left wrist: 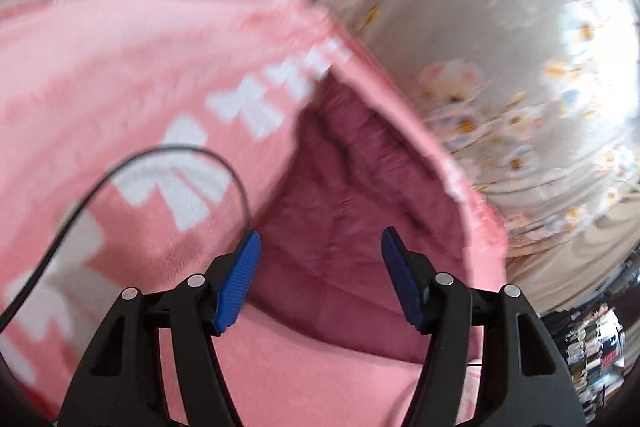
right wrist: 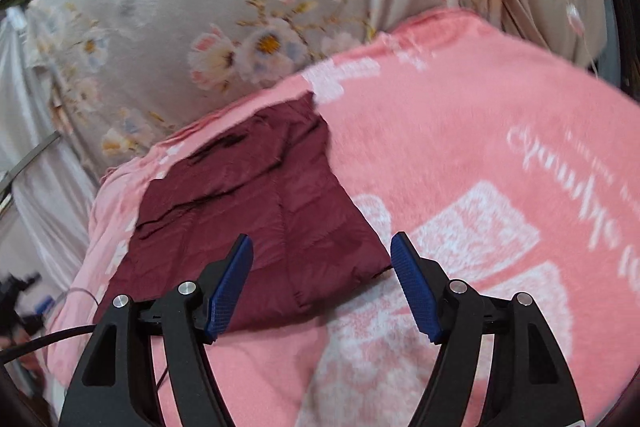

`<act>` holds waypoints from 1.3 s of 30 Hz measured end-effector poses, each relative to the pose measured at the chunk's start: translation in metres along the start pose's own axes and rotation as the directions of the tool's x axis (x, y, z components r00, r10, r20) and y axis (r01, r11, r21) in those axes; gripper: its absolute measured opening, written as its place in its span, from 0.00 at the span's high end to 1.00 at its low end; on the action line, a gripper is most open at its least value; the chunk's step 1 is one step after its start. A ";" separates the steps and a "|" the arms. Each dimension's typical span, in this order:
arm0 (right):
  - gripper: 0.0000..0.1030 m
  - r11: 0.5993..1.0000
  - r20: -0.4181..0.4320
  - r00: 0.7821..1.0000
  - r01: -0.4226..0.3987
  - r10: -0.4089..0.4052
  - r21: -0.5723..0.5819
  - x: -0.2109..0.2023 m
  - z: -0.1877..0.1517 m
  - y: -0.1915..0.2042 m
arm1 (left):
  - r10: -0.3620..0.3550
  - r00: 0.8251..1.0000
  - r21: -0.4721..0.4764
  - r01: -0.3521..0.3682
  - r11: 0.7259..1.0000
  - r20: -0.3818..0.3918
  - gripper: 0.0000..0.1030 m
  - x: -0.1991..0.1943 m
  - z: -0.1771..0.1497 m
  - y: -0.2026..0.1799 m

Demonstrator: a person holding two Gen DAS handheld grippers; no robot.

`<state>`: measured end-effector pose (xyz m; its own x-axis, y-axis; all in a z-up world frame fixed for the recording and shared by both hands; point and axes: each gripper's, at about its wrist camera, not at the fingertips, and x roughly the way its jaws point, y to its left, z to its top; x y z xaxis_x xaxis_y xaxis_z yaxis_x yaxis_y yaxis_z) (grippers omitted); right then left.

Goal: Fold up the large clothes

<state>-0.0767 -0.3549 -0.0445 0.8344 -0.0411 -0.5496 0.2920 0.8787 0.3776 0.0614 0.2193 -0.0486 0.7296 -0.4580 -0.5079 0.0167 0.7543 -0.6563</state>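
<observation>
So, both grippers are hanging over the bed with nothing in them. The left gripper (left wrist: 320,239) has its blue pads (left wrist: 236,287) spread well apart, and between them you just see fabric further down, nothing pinched. Same for the right gripper (right wrist: 322,243): jaws wide, pads clear of the cloth.

The thing to fold is a dark red quilted jacket (right wrist: 256,219), lying flat on a fuzzy pink blanket (right wrist: 480,147) with white lettering and bow prints. From the right wrist view it sits left of centre, its near corner reaching in between the fingers. From the left wrist view the jacket (left wrist: 344,187) shows up straight ahead, tucked into a wedge with the pink blanket (left wrist: 120,67) humped up on its left side. That view is pretty smeared, so the jacket's stitching is hard to make out.

Behind everything there's a grey flowery sheet (right wrist: 200,7) on the bed. A thin black cable (left wrist: 180,155) loops across the left view over the blanket.
</observation>
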 end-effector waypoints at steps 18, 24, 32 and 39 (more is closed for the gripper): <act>0.17 0.991 -0.085 0.988 0.132 -0.131 0.013 0.069 -0.008 -0.025 | 0.210 0.975 -0.042 -0.213 0.976 -0.077 0.30 0.054 -0.015 0.022; 0.17 0.987 -0.133 0.982 0.147 -0.137 0.068 0.083 -0.014 -0.036 | 0.027 0.991 -0.134 -0.045 0.990 -0.134 0.31 0.048 -0.031 0.025; 0.17 0.988 -0.146 0.981 0.140 -0.130 0.062 0.086 -0.021 -0.028 | -0.030 0.988 -0.055 0.022 0.998 -0.148 0.30 0.106 -0.024 0.003; 0.17 0.990 -0.158 0.980 0.132 -0.121 0.058 0.092 -0.021 -0.027 | 0.267 0.960 -0.051 -0.272 0.961 -0.078 0.35 0.100 -0.007 0.050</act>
<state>-0.0176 -0.3722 -0.1207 0.7083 -0.0718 -0.7023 0.4262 0.8365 0.3443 0.1308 0.2081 -0.1361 0.6519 -0.2749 -0.7067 -0.2170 0.8254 -0.5212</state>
